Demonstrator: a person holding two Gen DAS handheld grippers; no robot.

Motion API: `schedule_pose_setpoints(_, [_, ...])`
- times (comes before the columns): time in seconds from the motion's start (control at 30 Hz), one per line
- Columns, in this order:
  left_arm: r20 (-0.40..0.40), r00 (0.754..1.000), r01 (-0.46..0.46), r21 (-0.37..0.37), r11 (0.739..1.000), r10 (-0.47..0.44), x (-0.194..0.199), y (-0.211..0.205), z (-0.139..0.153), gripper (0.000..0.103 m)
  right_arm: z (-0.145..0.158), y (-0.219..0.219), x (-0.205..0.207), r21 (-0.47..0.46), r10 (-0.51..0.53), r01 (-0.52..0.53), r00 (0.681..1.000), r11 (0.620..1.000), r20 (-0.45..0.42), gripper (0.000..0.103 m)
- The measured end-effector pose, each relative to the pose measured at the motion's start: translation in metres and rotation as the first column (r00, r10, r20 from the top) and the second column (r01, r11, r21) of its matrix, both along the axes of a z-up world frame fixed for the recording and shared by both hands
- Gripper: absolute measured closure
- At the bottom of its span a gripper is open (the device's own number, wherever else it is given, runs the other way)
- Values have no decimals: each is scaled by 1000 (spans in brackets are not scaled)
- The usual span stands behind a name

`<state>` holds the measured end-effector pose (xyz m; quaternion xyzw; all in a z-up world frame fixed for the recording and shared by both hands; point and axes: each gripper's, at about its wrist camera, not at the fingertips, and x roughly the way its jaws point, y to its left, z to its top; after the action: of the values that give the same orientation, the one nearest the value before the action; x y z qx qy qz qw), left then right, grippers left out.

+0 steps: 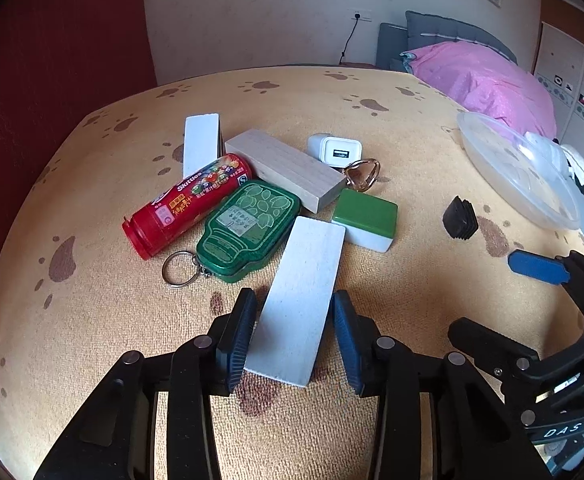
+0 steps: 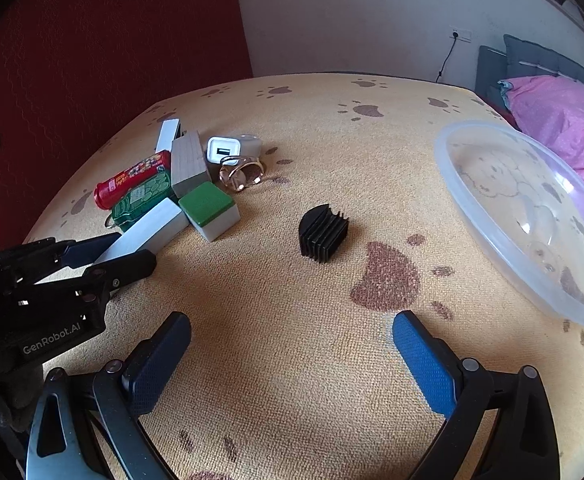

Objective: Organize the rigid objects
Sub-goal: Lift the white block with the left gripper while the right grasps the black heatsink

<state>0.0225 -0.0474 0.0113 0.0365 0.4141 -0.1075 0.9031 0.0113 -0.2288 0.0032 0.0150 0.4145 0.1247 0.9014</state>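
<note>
My left jaws (image 1: 295,338) apart, straddling white block (image 1: 299,300), pads not touching. Closing skewed could nudge green tin (image 1: 248,229) ahead. Right jaws (image 2: 292,364) apart, empty; clear basin (image 2: 523,220) ahead-right.

"skittles" on red tube (image 1: 188,204); "genrobot.ai", "das" on gripper bodies

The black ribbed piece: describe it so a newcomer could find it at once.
Start at the clear plastic bowl at the right edge of the paw-print cloth. Between it and the pile of blocks and tins on the left, the black ribbed piece lies alone on bare cloth. It is the only black item, finned like a comb, touching nothing.
</note>
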Motion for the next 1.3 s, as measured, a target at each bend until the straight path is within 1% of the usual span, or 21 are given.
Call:
schedule_pose_setpoints(0.07, [-1, 1000, 2, -11, 1000, -2, 1, 0, 0, 59, 1, -7, 2, 30, -19, 19, 1000, 999, -6, 3])
schedule_pose_setpoints(0.13, [-1, 1000, 4, -23, 1000, -4, 2, 2, 0, 59, 2, -11, 4, 29, -37, 38, 999, 999, -5, 9])
schedule_pose_setpoints(0.2, [-1, 1000, 3, -37, 999, -3, 2, 3, 0, 59, 3, -13, 8, 16, -57, 57, 998, 998, -4, 19])
schedule_pose_setpoints(0.23, [-1, 1000, 3, -45, 999, -3, 2, 4, 0, 59, 4, -15, 11, 15, -66, 66, 998, 998, -5, 22])
schedule_pose_setpoints(0.33, [-2, 1000, 0, -71, 997, 0, 1, 9, 0, 60, 6, -18, 17, 27, -80, 81, 997, 996, -9, 27])
schedule_pose_setpoints(0.47, [-3, 1000, -4, -88, 996, 4, 1, 11, 0, 61, 11, -13, 23, 29, -73, 73, 997, 997, 6, 32])
schedule_pose_setpoints(0.57, [-3, 1000, -4, -91, 996, 4, 0, 11, 0, 61, 10, -6, 33, 21, -63, 62, 998, 998, 6, 42])
schedule_pose_setpoints(0.63, [-4, 1000, -4, -92, 996, 4, 0, 11, 0, 61, 7, -4, 39, 14, -63, 63, 998, 998, 2, 52])
schedule_pose_setpoints(0.67, [-4, 1000, -4, -93, 996, 4, 1, 11, -1, 61, 6, -4, 41, 8, -67, 67, 998, 998, 3, 54])
schedule_pose_setpoints(0.73, [-5, 1000, -4, -95, 995, 3, 1, 12, -1, 61, 6, -4, 42, -5, -76, 76, 997, 997, 17, 61])
schedule_pose_setpoints(0.83, [-5, 1000, -4, -95, 996, 3, 1, 12, -1, 61, 5, -7, 41, -6, -86, 86, 996, 996, 26, 68])
schedule_pose_setpoints(0.93, [-4, 1000, -4, -91, 996, 4, 0, 12, 0, 61, 6, -8, 39, 12, -82, 82, 996, 997, 29, 73])
schedule_pose_setpoints(1.1, [-1, 1000, -6, -77, 997, 6, 1, 10, -1, 61, 10, -7, 33, 33, -63, 61, 997, 998, 48, 73])
schedule_pose_setpoints(1.13, [0, 1000, -11, -72, 997, 11, 0, 10, -1, 63, 12, -7, 32, 37, -60, 58, 997, 998, 54, 73])
schedule_pose_setpoints(1.3, [6, 999, -43, -51, 998, 43, -2, 4, 0, 65, 19, -15, 25, 67, -66, 61, 995, 996, 72, 73])
